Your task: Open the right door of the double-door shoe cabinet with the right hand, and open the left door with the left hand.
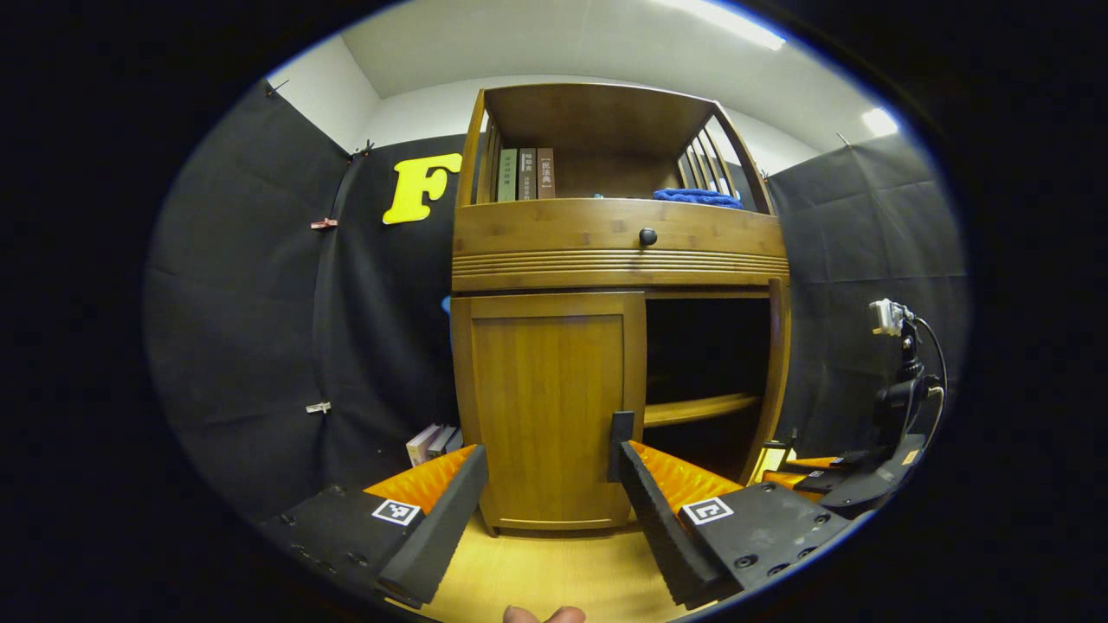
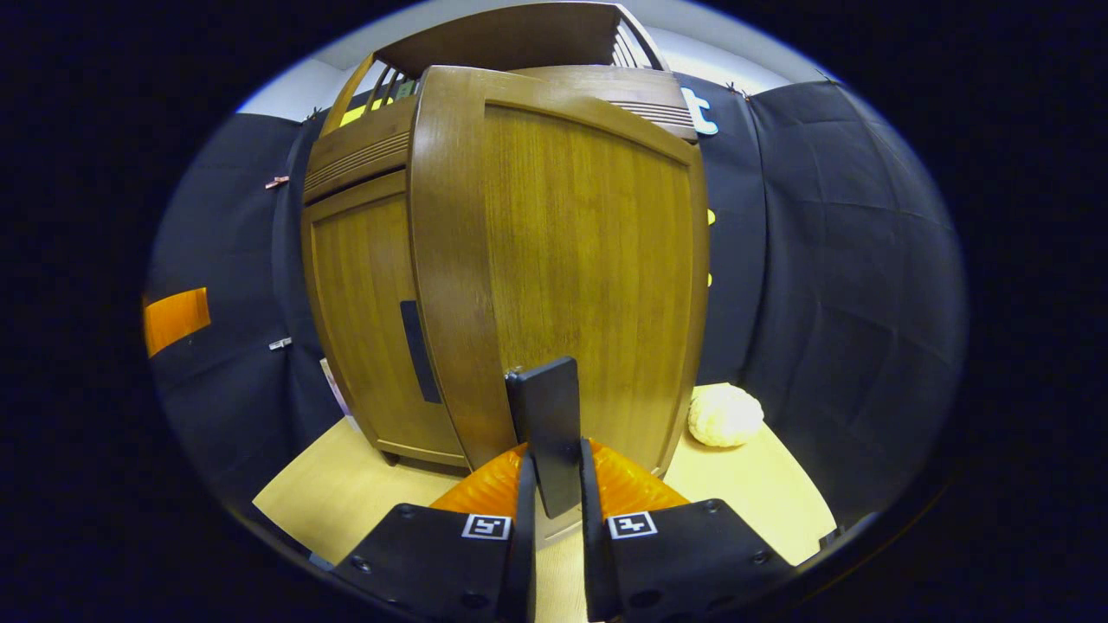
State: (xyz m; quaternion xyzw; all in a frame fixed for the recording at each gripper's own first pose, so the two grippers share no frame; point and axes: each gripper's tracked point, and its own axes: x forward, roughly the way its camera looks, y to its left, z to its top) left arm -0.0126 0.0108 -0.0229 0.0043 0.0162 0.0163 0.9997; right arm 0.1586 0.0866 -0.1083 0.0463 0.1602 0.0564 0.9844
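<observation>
In the left gripper view the wooden shoe cabinet [image 1: 619, 251] faces me. Its left door [image 1: 550, 407] is closed, with a black handle [image 1: 621, 446] at its right edge. My left gripper [image 1: 550, 459] is open just in front of this door, its right finger close beside the handle. The right half of the cabinet is open and dark, with a shelf [image 1: 701, 408] inside. In the right gripper view the right door [image 2: 589, 260] is swung out towards me. My right gripper [image 2: 554, 472] is shut on this door's black handle [image 2: 547, 415]. The left door [image 2: 363, 320] stands closed behind it.
Books [image 1: 525, 173] and a blue cloth [image 1: 697, 197] lie on the cabinet's top shelf above a drawer knob [image 1: 647, 236]. More books [image 1: 433, 443] lean at the cabinet's left foot. A small camera on a stand [image 1: 892, 320] is at the right. A cream round thing [image 2: 725, 415] lies on the floor.
</observation>
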